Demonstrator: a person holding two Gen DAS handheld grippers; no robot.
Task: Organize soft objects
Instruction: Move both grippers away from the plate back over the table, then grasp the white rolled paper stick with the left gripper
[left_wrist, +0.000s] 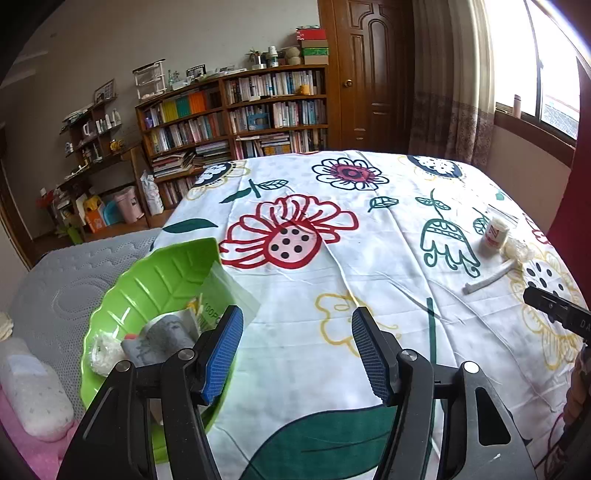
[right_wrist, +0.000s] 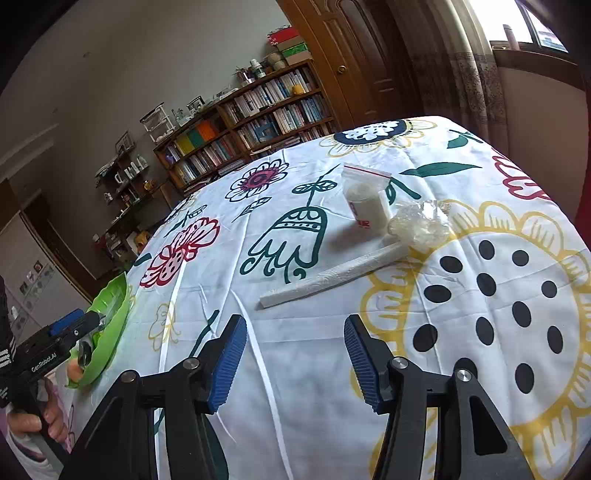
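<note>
A green leaf-shaped bowl (left_wrist: 159, 273) sits at the left edge of the flowered sheet; it also shows in the right wrist view (right_wrist: 110, 314). It holds a grey cloth (left_wrist: 162, 339), a clear crumpled bag (left_wrist: 103, 350) and a flat packet (left_wrist: 225, 291). My left gripper (left_wrist: 297, 350) is open and empty beside the bowl's right rim. My right gripper (right_wrist: 295, 354) is open and empty, just short of a white rolled strip (right_wrist: 332, 277). Beyond the strip lie a bagged white roll (right_wrist: 367, 208) and a crumpled clear bag (right_wrist: 419, 223).
The flowered sheet (left_wrist: 332, 258) covers a bed or table. A grey mattress (left_wrist: 55, 280) and pink bedding (left_wrist: 29, 443) lie left of it. Bookshelves (left_wrist: 240, 114), a wooden door (left_wrist: 369, 74) and a curtained window (left_wrist: 517, 62) stand behind.
</note>
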